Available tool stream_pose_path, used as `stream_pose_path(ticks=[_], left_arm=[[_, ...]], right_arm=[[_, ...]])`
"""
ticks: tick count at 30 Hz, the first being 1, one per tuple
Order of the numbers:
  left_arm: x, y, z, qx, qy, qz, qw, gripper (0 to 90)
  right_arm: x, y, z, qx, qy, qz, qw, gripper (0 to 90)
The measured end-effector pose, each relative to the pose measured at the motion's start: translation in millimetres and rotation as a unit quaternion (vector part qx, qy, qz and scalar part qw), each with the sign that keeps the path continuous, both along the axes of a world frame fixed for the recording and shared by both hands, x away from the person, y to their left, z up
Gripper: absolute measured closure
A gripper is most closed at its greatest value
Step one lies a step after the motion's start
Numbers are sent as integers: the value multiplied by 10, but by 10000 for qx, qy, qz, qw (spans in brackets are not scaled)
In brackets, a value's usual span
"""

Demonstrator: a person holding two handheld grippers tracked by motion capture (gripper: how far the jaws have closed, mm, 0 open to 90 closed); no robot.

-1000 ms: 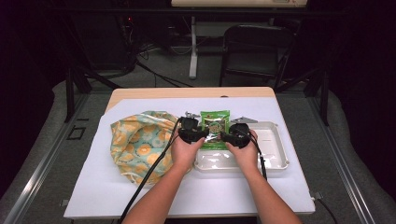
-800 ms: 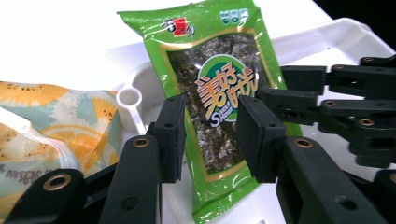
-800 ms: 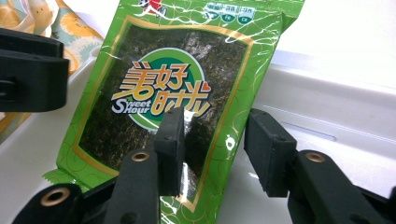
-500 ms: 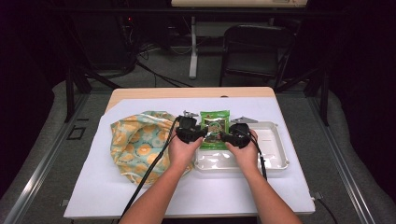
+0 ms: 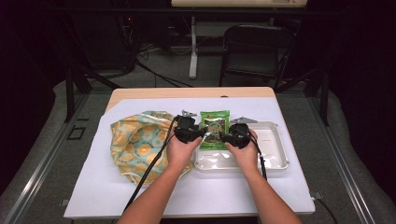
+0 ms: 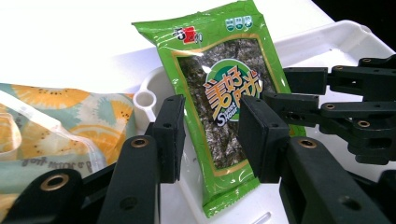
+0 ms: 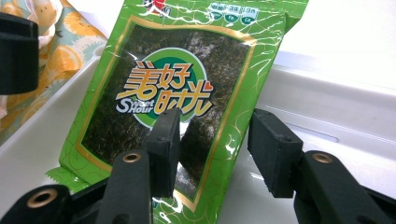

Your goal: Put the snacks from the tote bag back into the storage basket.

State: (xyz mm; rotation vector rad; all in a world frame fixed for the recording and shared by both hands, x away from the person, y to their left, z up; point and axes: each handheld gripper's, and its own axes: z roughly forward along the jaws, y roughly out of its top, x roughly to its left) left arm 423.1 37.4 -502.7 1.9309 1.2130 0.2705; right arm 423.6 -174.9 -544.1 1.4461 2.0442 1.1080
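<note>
A green seaweed snack packet (image 5: 215,127) leans face-up over the far left rim of a white plastic tray (image 5: 273,156), its lower end inside the tray. My left gripper (image 5: 201,135) comes at it from the left and my right gripper (image 5: 223,137) from the right. In the left gripper view the left gripper (image 6: 217,128) is open, its pads on either side of the packet (image 6: 219,74) without pressing on it. The right gripper (image 7: 215,140) has just been opening its jaws. They stand open over the lower right edge of the packet (image 7: 163,56), and the pads do not press on it.
A patterned fabric bag (image 5: 137,144) with orange fruit prints lies slumped left of the tray, close to my left hand. A white sheet (image 5: 289,191) covers the tabletop. Black cables trail from both grippers toward the near edge. A dark chair (image 5: 254,51) stands beyond the table.
</note>
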Motion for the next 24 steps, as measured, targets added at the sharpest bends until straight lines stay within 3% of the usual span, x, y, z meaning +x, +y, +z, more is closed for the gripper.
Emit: stream_pose_path(ticks=[2, 24], left_arm=[[-9, 6, 15, -77, -4, -11, 10000, 611], [-157, 151, 216, -50, -245, -192, 9995, 595]], right_arm=[[1, 0, -1, -5, 0, 2, 10000, 537], [-47, -34, 65, 9, -113, -39, 9999, 507]])
